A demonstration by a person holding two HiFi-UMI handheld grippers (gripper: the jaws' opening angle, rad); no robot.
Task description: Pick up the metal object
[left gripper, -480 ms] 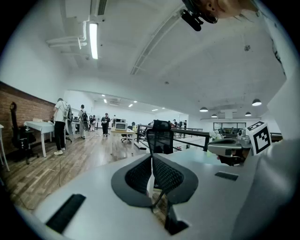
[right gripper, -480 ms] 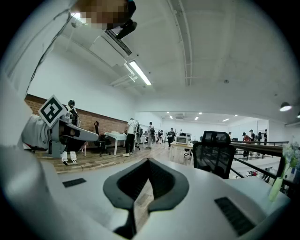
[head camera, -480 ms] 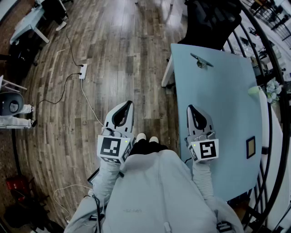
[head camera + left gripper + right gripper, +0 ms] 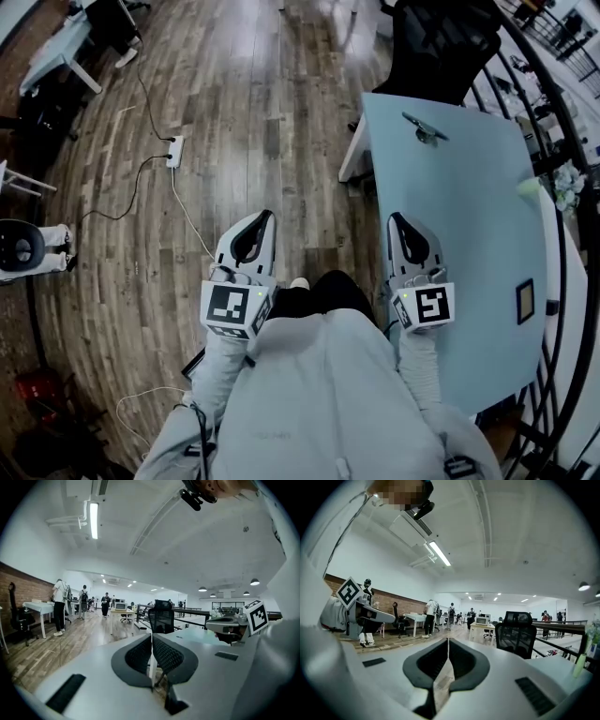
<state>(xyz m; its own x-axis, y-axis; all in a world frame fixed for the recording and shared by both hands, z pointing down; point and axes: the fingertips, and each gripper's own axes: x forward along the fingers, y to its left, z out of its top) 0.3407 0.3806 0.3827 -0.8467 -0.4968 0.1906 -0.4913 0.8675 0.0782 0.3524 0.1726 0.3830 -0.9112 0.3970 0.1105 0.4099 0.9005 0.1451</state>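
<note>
The metal object (image 4: 424,127), a slim silvery piece with a round base, lies at the far end of the light blue table (image 4: 469,216) in the head view. My right gripper (image 4: 394,217) is held above the table's near left edge, well short of the object, with its jaws shut and nothing in them. My left gripper (image 4: 266,214) hangs over the wooden floor left of the table, also shut and holding nothing. In the gripper views, the left gripper (image 4: 152,637) and the right gripper (image 4: 448,641) each have their jaws pressed together, and neither view shows the metal object.
A black office chair (image 4: 441,42) stands beyond the table's far end. A small dark square item (image 4: 525,301) and a green thing (image 4: 525,186) sit near the table's right edge, beside a black railing (image 4: 572,281). A power strip (image 4: 173,148) with cables lies on the floor.
The table and the metal object have shifted slightly right and down in the head view. Both grippers keep the same pose and stay shut.
</note>
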